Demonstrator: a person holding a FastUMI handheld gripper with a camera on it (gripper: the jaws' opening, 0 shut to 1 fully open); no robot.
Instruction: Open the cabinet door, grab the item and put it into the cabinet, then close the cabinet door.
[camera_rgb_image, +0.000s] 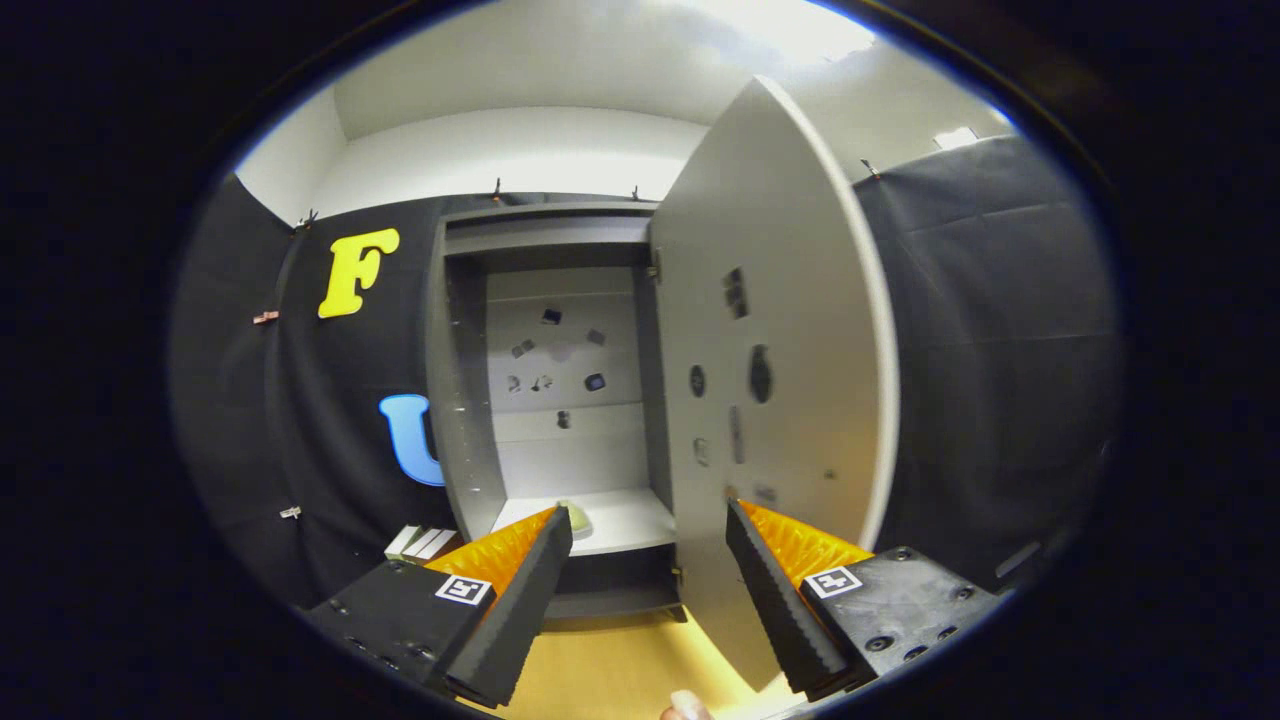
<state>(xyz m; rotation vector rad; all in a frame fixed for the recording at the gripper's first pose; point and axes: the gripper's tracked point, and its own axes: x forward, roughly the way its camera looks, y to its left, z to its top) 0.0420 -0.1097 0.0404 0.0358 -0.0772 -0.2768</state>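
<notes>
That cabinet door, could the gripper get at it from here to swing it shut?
Probably yes. The cabinet door stands wide open, its panel right by the open gripper, nothing between them. The small pale item already lies on the shelf.

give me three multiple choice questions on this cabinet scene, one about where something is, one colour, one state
1. Where does the small pale item lie?
A. on the shelf inside the cabinet
B. on the floor beside the cabinet
C. between the gripper's jaws

2. What colour is the cabinet door?
A. red
B. light grey
C. dark brown

3. How do the jaws of the gripper stand?
A. shut on the door's edge
B. shut on the item
C. open, holding nothing

Key: 1 A, the item rests on the white shelf, just beyond the left jaw's tip. 2 B, the door swung out toward the right is plain light grey. 3 C, the jaws stand wide apart with the door's lower edge in the gap and nothing pressed between them.
</notes>
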